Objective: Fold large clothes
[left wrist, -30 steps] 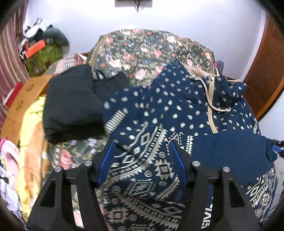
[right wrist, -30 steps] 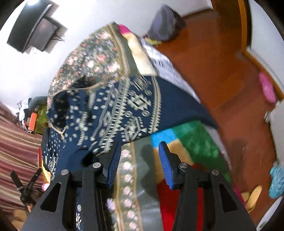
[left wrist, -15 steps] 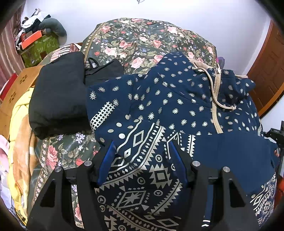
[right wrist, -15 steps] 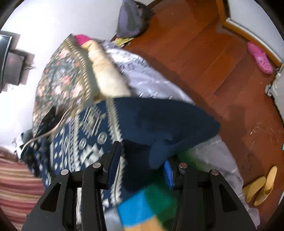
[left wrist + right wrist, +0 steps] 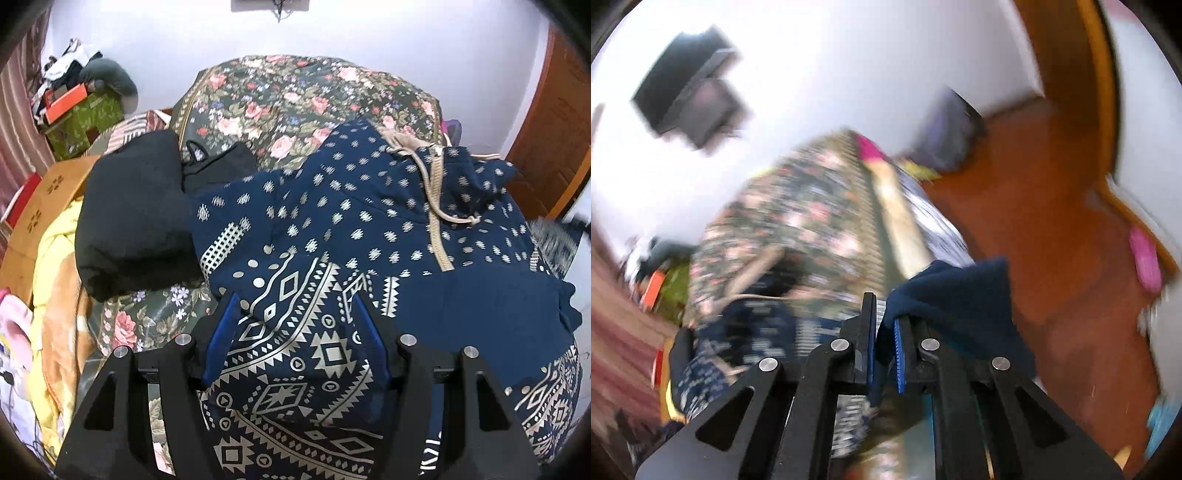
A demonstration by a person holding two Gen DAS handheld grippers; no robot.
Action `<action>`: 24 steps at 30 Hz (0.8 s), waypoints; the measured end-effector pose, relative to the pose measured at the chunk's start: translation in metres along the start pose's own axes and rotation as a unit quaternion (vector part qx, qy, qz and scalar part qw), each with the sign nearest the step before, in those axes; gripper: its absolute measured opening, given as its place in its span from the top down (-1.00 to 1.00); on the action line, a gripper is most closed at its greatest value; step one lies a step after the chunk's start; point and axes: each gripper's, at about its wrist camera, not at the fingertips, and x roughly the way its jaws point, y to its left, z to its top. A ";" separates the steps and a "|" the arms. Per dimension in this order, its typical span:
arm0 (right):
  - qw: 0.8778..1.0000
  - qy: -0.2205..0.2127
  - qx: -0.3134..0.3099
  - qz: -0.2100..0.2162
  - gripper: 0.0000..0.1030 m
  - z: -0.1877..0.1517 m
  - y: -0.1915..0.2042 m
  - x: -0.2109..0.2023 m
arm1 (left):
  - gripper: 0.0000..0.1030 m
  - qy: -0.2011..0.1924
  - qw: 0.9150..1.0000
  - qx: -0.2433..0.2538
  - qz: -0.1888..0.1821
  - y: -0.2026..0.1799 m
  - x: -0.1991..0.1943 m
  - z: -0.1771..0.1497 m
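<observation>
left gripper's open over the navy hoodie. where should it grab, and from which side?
Probably the hoodie's patterned left edge, beside the black garment. There the fabric ends in a free border lying on the floral bedspread, so one finger could slide under it. Bring the left gripper in low from the left. The right gripper already pinches plain navy cloth.

There was one blue patterned top, one black bundle, one flowery blanket, and two grippers.
</observation>
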 end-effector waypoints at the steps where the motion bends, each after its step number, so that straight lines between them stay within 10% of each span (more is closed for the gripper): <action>1: 0.999 -0.015 -0.032 0.015 0.86 0.002 0.022 -0.015 | -0.20 -0.004 1.000 0.003 0.000 -0.002 -0.003 0.000; 10: 0.981 0.051 -0.139 0.124 0.86 -0.060 0.131 -0.011 | -0.20 -0.027 0.999 0.014 -0.021 -0.012 -0.031 -0.005; 17: 0.967 0.179 -0.167 0.075 0.85 -0.142 0.146 0.051 | -0.20 -0.029 0.998 0.038 -0.028 -0.015 -0.050 -0.020; 24: 0.956 0.211 -0.200 0.050 0.76 -0.140 0.151 0.033 | -0.20 -0.031 0.997 0.077 -0.008 -0.027 -0.052 -0.034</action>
